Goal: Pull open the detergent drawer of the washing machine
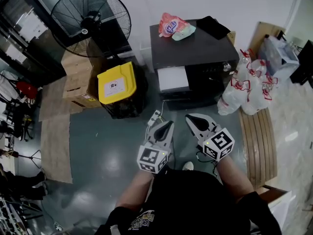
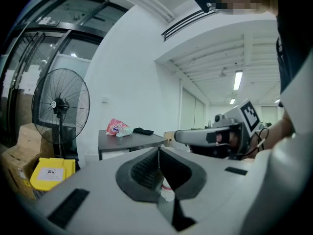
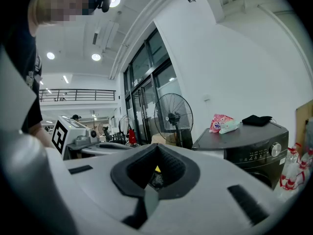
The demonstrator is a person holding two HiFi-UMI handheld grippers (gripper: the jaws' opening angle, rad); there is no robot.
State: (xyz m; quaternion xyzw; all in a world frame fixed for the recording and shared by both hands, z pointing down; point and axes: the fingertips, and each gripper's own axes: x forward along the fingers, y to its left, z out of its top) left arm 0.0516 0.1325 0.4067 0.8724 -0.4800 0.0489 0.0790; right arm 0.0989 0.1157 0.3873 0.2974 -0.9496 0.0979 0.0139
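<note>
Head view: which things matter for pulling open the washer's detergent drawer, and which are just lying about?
For the job: washing machine, its white detergent drawer, left gripper, right gripper, both shut and empty.
Lying about: fan, yellow-lidded bin, cardboard boxes, snack packets, black cloth, white bags.

Bright, even indoor light fills all my views. Ceiling lamps [image 3: 96, 57] glow to my right and a strip light [image 2: 238, 80] to my left. The grey floor [image 1: 110, 163] gives back a soft, pale glare. Each wide lens bows straight lines and blackens its corners. Close to the lens, my left gripper [image 2: 159, 146] and right gripper [image 3: 157, 145] look soft.
</note>
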